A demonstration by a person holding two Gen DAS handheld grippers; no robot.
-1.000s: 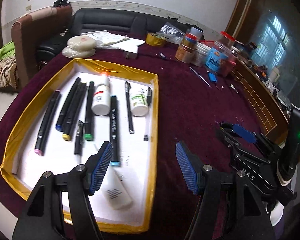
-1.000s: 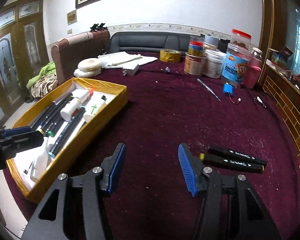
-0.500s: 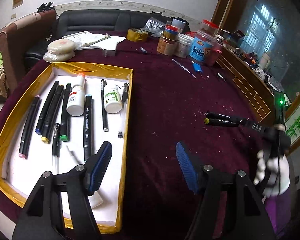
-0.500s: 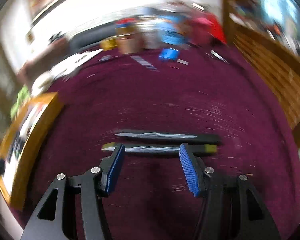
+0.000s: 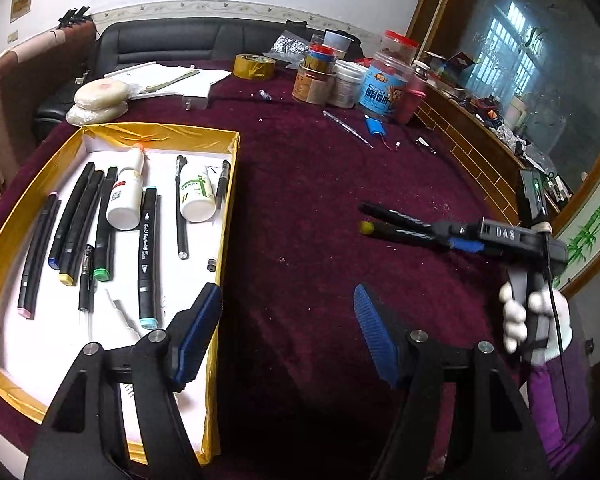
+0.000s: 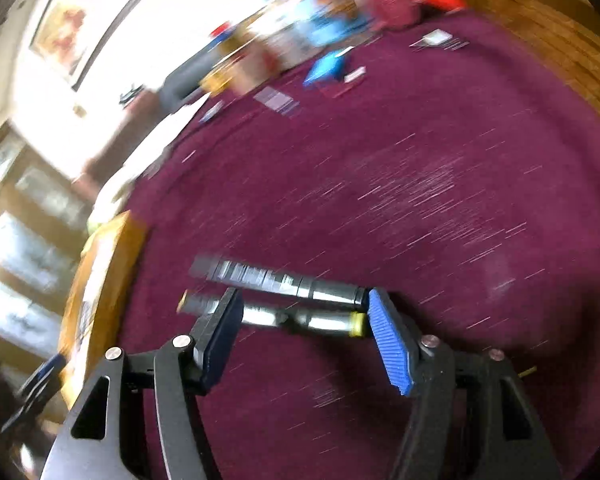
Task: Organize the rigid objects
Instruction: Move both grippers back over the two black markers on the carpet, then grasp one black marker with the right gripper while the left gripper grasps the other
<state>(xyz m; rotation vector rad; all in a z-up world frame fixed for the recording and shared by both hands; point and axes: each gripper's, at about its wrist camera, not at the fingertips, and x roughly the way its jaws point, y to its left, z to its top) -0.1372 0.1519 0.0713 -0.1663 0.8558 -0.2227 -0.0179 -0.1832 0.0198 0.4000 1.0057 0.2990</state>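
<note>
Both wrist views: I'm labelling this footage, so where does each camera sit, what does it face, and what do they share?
Left wrist: on the left gripper, facing down across the gold-edged tray; its own fingers and a gloved hand show.
Right wrist: on the right gripper, blurred, jaws opening around the two markers.
Shared: the markers, tray, maroon table.

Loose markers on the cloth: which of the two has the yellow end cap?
The marker nearer the right gripper: yellow-capped marker, yellow at both ends. The other marker, just beyond it, shows no yellow.
</note>
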